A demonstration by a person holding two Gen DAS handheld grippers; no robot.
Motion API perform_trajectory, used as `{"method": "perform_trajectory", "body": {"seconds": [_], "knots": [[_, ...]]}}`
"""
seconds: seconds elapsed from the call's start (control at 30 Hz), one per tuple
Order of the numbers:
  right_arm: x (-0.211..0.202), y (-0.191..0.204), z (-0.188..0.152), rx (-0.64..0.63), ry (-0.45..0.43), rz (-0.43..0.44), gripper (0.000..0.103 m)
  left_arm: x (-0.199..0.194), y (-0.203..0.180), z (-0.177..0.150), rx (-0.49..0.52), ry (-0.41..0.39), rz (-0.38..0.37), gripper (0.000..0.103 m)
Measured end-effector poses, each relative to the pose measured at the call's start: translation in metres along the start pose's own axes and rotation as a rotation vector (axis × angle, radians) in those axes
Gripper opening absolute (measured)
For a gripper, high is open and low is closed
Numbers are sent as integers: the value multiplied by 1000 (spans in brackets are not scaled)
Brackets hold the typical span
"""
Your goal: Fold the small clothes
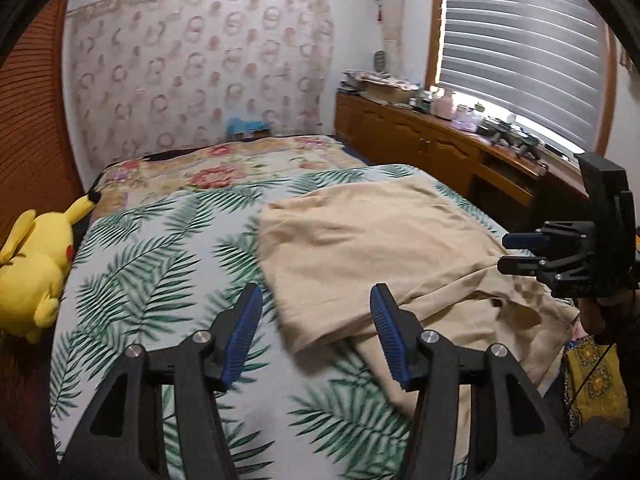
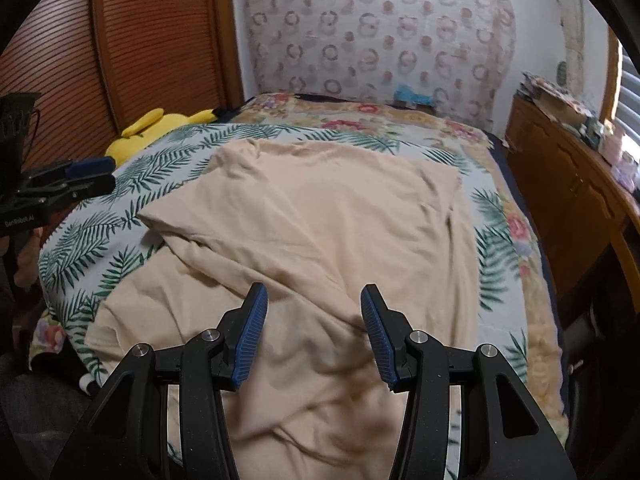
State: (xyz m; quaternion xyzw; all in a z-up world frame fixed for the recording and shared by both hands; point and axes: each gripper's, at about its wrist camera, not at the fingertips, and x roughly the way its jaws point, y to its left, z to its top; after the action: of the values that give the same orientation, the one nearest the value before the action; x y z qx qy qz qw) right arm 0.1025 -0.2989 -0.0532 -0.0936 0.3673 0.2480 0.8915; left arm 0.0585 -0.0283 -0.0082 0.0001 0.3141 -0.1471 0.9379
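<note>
what i can't make out from here

the near end of the beige garment (image 2: pixel 320 220) runs under my right gripper (image 2: pixel 314 332) and off the bottom edge, so its hem is cut off. its right side in my left camera sits behind the gripper body. the clutter on the wooden counter (image 1: pixel 440 140) is too small and blurry to name. the yellow plush (image 1: pixel 36 264) is half cropped by the bed edge.

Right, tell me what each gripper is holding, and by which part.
Nothing is held. The left gripper and the right gripper are both open above the beige garment on the bed, with no cloth between their fingers.
</note>
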Motion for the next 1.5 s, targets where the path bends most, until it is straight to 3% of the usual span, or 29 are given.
{"method": "perform_trajectory", "body": {"seconds": [0.4, 0.63, 1.17, 1.5], "knots": [[50, 67, 44, -162, 37, 96, 49, -21, 37, -12, -55, -36, 58, 55], [75, 101, 60, -235, 46, 110, 50, -29, 52, -17, -73, -51, 75, 55], [120, 144, 59, -326, 165, 203, 50, -30, 70, -25, -109, -47, 89, 55], [139, 154, 59, -407, 196, 173, 50, -27, 66, -28, -106, -36, 79, 55]]}}
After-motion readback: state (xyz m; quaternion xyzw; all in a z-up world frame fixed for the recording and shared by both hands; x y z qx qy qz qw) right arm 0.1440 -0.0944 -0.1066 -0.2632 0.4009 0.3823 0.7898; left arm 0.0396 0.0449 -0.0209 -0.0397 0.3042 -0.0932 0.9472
